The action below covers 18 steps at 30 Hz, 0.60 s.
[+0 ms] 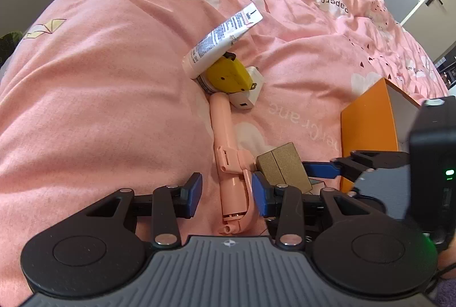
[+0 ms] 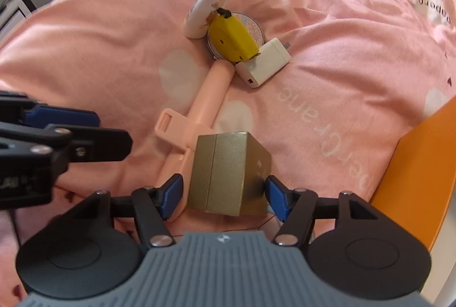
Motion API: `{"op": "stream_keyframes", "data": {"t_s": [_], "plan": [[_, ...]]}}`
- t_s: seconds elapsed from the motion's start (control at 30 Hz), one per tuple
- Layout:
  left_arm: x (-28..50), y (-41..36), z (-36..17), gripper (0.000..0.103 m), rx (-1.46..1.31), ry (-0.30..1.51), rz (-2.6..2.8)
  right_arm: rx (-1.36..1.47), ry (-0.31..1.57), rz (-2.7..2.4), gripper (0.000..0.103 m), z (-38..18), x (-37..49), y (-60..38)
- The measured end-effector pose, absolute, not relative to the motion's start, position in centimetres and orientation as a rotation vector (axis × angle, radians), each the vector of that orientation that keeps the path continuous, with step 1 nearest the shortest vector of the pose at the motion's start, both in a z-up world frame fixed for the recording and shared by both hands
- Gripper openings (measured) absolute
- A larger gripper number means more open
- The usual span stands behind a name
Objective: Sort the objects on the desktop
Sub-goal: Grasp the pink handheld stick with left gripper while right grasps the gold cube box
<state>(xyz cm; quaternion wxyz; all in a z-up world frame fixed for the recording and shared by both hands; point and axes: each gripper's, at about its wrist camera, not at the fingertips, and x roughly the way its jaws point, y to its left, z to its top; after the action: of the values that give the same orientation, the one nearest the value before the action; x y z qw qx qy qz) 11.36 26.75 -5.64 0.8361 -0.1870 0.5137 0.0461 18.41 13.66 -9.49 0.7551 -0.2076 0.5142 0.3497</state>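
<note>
On the pink bedcover lies a pink folding selfie stick [image 1: 225, 136] [image 2: 208, 96]. My left gripper [image 1: 228, 194] stands open astride its lower end; the right pad is at the stick's folded leg and the left pad is clear of it. A gold box [image 1: 285, 167] [image 2: 228, 173] sits just right of the stick. My right gripper [image 2: 224, 198] brackets it with a small gap at the left pad, so it is open. The right gripper's fingers [image 1: 322, 168] show in the left wrist view, and the left gripper's fingers [image 2: 57, 119] in the right wrist view.
Beyond the stick's far end are piled a white tube [image 1: 222, 39] [image 2: 216, 2], a yellow tape measure [image 1: 228, 74] [image 2: 232, 39], a round compact [image 2: 253, 24] and a white charger [image 1: 248, 96] [image 2: 265, 64]. An orange box [image 1: 367, 124] [image 2: 421, 164] stands at the right.
</note>
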Motion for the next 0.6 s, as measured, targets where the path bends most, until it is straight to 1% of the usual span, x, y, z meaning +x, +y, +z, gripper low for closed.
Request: {"op": "stream_keyframes", "data": {"t_s": [0.03, 0.1, 0.27, 0.47, 0.6], "plan": [[11.4, 26.7, -5.7, 0.044, -0.397, 1.088, 0.092, -0.469, 1.119, 0.752, 0.063, -9.8, 18.5, 13.8], [11.6, 26.5, -5.9, 0.044, -0.395, 1.092, 0.081, -0.453, 1.136, 0.742, 0.062, -9.9, 19.0, 13.5], [12.6, 25.6, -6.5, 0.043, -0.375, 1.117, 0.066, -0.390, 1.148, 0.726, 0.050, -8.7, 20.0, 11.9], [13.9, 24.7, -7.9, 0.044, -0.361, 1.175, 0.062, -0.315, 1.080, 0.708, 0.048, -5.9, 20.6, 9.4], [15.1, 24.3, -9.4, 0.045, -0.373, 1.217, 0.086, -0.187, 1.030, 0.729, 0.048, -3.2, 21.3, 6.9]]}}
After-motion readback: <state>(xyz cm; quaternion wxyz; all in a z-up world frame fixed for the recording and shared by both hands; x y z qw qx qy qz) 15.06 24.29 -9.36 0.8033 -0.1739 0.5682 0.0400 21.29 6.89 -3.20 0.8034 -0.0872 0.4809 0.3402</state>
